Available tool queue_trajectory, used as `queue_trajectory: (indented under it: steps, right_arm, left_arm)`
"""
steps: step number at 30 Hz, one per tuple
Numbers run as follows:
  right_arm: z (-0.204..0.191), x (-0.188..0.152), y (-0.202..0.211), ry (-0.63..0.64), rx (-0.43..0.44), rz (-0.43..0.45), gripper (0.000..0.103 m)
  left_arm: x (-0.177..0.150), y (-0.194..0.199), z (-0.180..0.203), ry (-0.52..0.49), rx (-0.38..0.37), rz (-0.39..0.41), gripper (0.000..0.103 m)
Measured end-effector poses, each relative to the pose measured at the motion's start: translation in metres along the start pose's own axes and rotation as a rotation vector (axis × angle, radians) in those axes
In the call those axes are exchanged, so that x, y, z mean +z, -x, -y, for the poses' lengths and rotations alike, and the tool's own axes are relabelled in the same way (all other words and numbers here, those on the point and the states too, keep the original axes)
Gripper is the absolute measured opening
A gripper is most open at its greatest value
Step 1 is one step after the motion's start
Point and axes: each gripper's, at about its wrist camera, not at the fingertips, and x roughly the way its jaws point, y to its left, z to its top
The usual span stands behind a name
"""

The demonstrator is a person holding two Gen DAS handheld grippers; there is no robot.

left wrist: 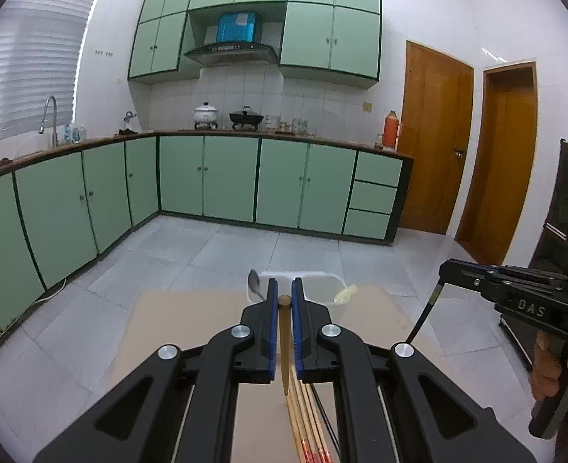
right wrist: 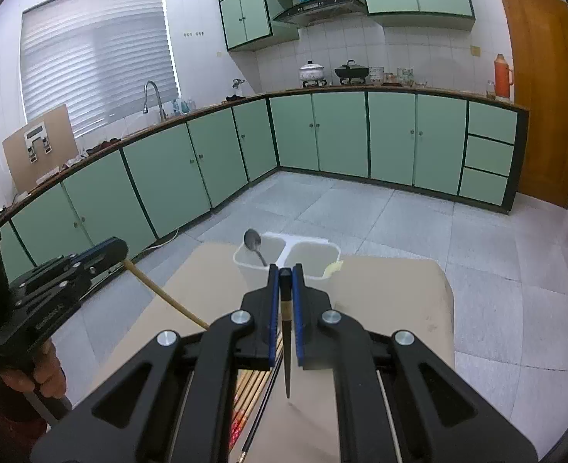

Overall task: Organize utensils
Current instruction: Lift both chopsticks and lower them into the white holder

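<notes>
- The left gripper (left wrist: 284, 289), black with blue-lined fingers, is pinching a light brown wooden chopstick (left wrist: 284, 343) between nearly closed jaws; the stick is hanging tip-down above the tan board-topped bench (left wrist: 191, 324).
- The right gripper (right wrist: 285, 274), of the same build, is clamping a black chopstick (right wrist: 286, 351) with a pale band near its top, and its jaws are almost fully together; that stick is also pointing down over the bench.
- A white plastic two-compartment utensil holder (right wrist: 288, 240) is standing at the far edge of the bench.
- A metal spoon (right wrist: 254, 244) is leaning bowl-up in the holder's left compartment.
- A pale yellowish utensil (left wrist: 346, 293) is resting against the holder's right side.
- A bundle of loose wooden chopsticks with red ends (right wrist: 251, 389) is lying at the near edge of the bench, under both grippers.
- A hand is gripping each gripper's handle.
</notes>
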Motion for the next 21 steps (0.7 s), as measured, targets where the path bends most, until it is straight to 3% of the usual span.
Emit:
queue_trajectory:
  steps: [12, 21]
  right_arm:
    - [0.011, 0.068, 0.007, -0.004, 0.005, 0.129, 0.006]
    - [0.019, 0.114, -0.004, -0.003, -0.032, 0.228, 0.006]
  left_arm:
    - [0.058, 0.001, 0.000, 0.013, -0.007, 0.120, 0.007]
    - [0.095, -0.028, -0.001, 0.020, 0.023, 0.177, 0.007]
